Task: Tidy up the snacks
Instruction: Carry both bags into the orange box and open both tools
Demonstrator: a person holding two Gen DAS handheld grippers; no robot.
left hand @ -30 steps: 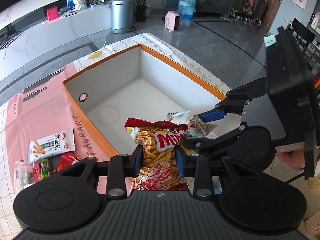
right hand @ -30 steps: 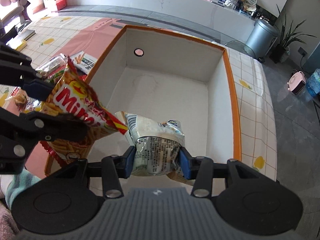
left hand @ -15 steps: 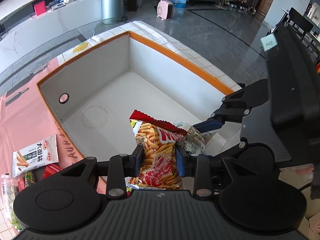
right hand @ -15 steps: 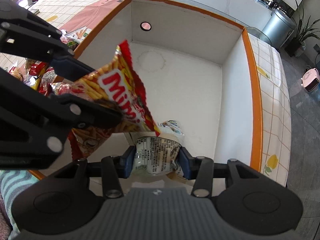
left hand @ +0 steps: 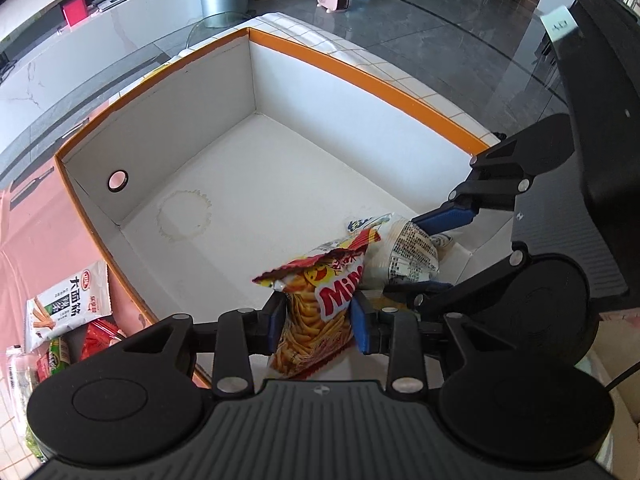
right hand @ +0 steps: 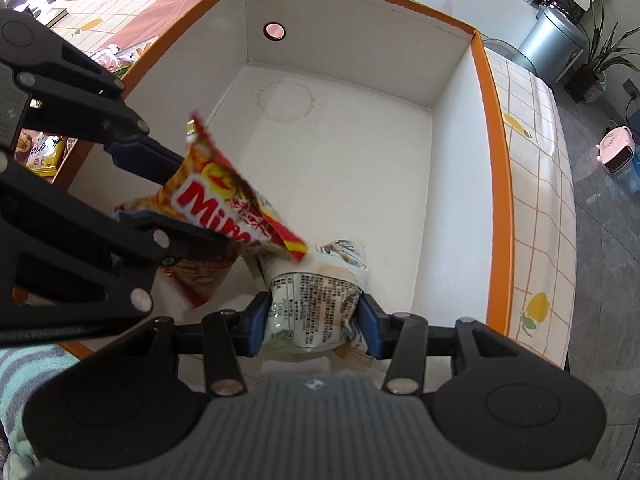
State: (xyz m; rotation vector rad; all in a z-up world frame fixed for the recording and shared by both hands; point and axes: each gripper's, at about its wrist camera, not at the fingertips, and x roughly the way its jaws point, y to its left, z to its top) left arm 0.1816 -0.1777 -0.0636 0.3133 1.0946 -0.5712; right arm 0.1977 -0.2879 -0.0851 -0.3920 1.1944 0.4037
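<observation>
left wrist view: left gripper (left hand: 317, 320) pinching red snack bag (left hand: 320, 312), right gripper (right hand: 316, 322) clamping silver pouch (right hand: 314, 304), possibly touching, over orange-rimmed box (left hand: 360, 76).

You have the red-and-orange Mimi bag (left hand: 320, 312) and the pale printed packet (right hand: 312, 304) touching at the box's (left hand: 360, 76) near edge; more packets (left hand: 68, 308) lie outside its left wall.

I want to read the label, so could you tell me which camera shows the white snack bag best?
The right wrist view: the white snack bag sits front and centre, clamped in the right gripper, its printed back facing the camera. The left wrist view shows it off to the side, partly behind the red chip bag.
</observation>
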